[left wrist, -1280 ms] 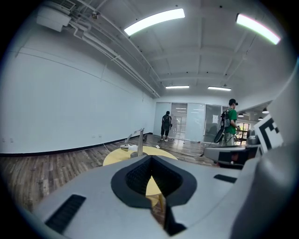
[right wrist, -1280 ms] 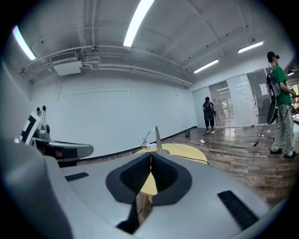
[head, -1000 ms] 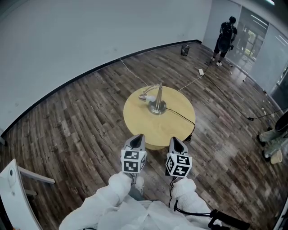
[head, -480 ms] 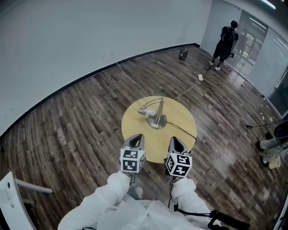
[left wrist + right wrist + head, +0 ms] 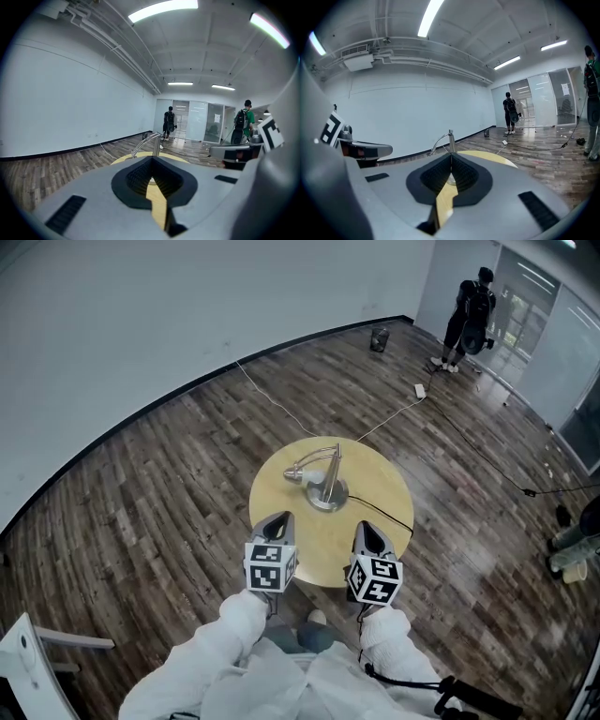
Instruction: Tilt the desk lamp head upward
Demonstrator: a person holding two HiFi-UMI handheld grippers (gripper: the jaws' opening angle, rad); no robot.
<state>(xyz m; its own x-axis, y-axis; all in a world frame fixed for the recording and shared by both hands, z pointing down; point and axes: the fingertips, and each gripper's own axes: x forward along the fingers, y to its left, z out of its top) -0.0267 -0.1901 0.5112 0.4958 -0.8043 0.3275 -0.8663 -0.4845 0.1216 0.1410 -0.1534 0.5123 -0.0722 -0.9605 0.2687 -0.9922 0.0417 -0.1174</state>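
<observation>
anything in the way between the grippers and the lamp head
Nothing visible does. Only bare table lies between the left gripper, the right gripper and the desk lamp. Its black cord lies flat, running from the base toward the table's right edge, lower than the lamp head.

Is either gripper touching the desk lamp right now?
No, the left gripper and right gripper hang at the table's near edge, clear of the desk lamp.

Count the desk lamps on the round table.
1. The silver desk lamp stands near the middle of the round table. The tabletop is in full view, so none is hidden.
</observation>
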